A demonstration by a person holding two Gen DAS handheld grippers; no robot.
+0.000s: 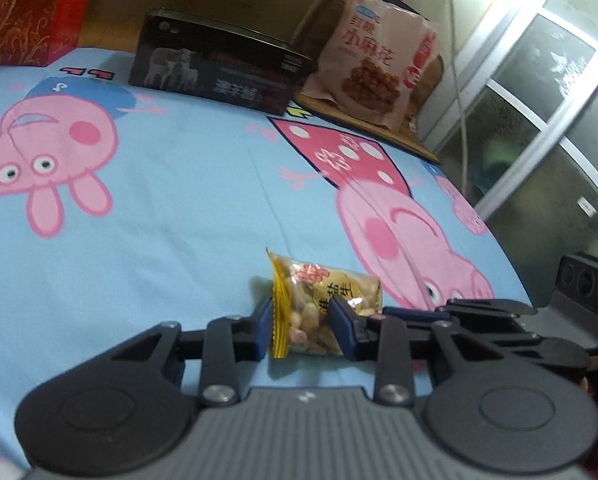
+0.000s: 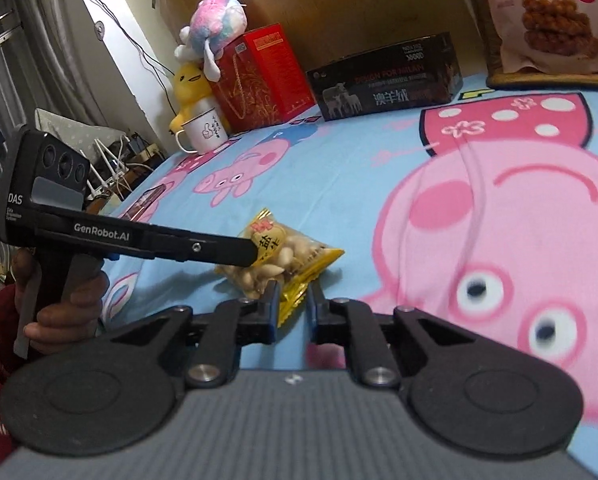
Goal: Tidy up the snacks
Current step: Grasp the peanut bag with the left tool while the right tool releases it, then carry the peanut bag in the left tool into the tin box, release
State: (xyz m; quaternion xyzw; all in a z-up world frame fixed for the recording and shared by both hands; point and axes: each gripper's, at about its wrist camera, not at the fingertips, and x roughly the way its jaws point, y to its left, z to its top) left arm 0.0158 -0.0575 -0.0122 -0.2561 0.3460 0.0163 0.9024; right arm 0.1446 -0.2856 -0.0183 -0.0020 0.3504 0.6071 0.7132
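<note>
Both tongs on one small clear-and-yellow packet of peanuts (image 1: 319, 304), lying on the blue cartoon-pig bedsheet (image 1: 159, 200).

Left tongs (image 1: 303, 330) are nearly closed, pads pressing the packet's body; right tongs (image 2: 293, 304) are narrowed onto its crimped yellow end. Judgement: lift both together, level and slowly, so the thin seal neither tears nor slips; the pink twist-snack bag (image 1: 379, 60) stands well apart.

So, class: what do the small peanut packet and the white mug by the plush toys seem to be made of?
Peanut packet: thin glossy plastic film, clear enough to show the nuts, crinkled yellow sealed end. White mug: probably enamelled metal, going by its smooth sheen and dark thin rim; ceramic is possible.
</note>
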